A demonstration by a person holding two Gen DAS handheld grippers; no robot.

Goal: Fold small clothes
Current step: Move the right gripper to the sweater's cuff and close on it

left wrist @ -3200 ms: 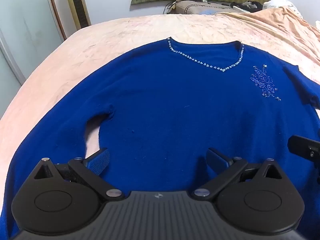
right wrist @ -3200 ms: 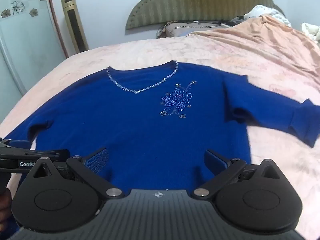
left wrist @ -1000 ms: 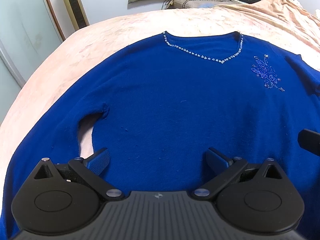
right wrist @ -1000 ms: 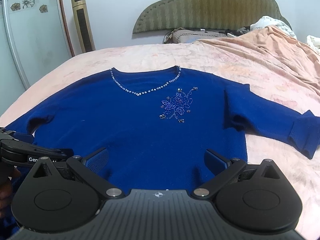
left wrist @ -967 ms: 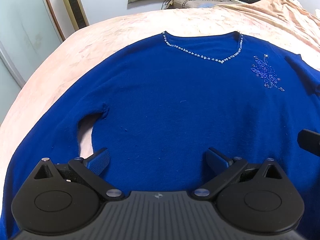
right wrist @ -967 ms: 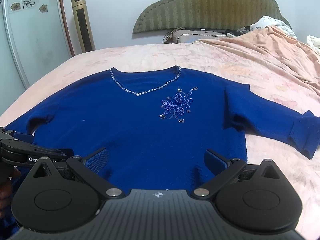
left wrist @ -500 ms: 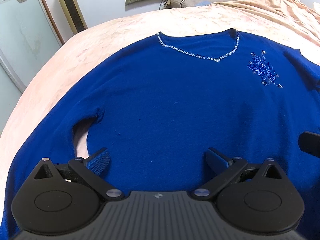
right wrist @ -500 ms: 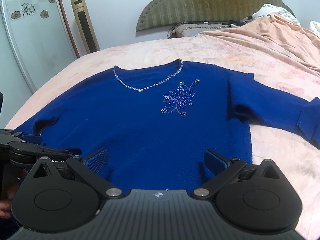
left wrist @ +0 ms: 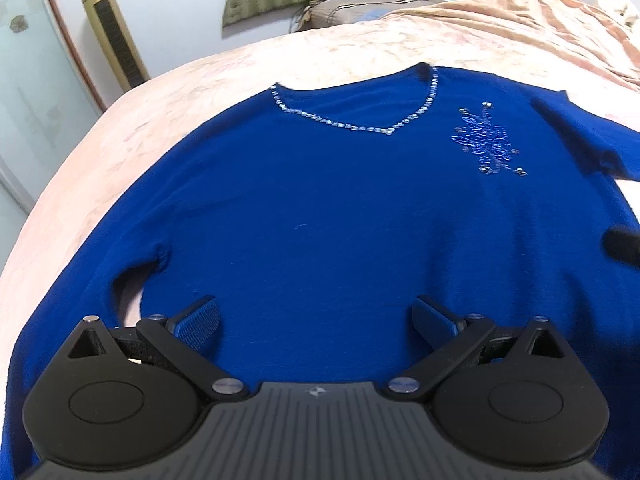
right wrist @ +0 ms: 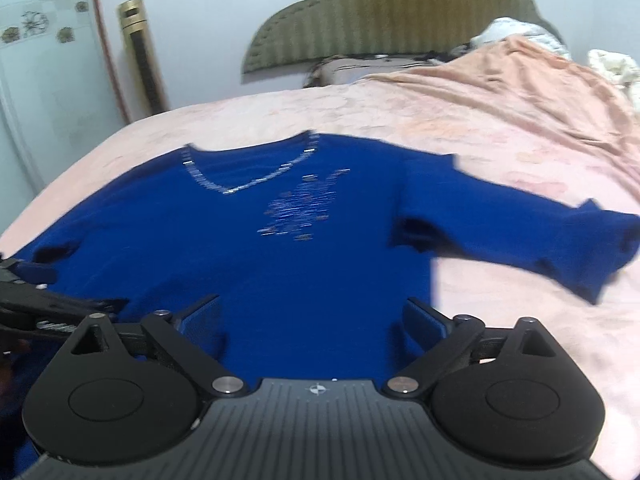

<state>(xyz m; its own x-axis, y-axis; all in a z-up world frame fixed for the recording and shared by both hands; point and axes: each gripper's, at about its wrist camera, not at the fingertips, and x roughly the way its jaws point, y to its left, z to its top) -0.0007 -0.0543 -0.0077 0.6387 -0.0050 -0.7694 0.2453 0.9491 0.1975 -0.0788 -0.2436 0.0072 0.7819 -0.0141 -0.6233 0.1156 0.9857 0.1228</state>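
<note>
A blue sweater [left wrist: 340,216] is lying face up and spread flat on the bed [left wrist: 168,92], with its beaded V-neckline [left wrist: 360,124] pointing toward the head edge of the bed and its hem lying toward the foot edge. A beaded flower motif [left wrist: 486,140] is showing on the chest just beside the neckline. One sleeve [right wrist: 532,232] is extending toward the right edge of the bed, with its cuff slightly rumpled. The other sleeve [left wrist: 80,264] is running down toward the left edge of the bed, and a small patch of bedcover is showing between it and the sweater body.

The left gripper [left wrist: 316,320] is hovering over the hem area on the left half of the sweater. Its fingers [left wrist: 196,324] are spread wide apart and are holding nothing. The right gripper [right wrist: 312,318] is hovering over the hem area on the right half of the sweater. Its fingers [right wrist: 424,324] are likewise spread wide apart and are gripping no fabric. From these views it cannot be told whether either gripper's fingertips are touching the cloth. The right wrist view is blurred.

A peach blanket [right wrist: 500,84] is lying bunched along the right side of the bed toward the head edge. A green padded headboard [right wrist: 392,12] is standing against the wall behind the bed. A tall gold tower fan [right wrist: 142,56] is standing beyond the head-left corner of the bed.
</note>
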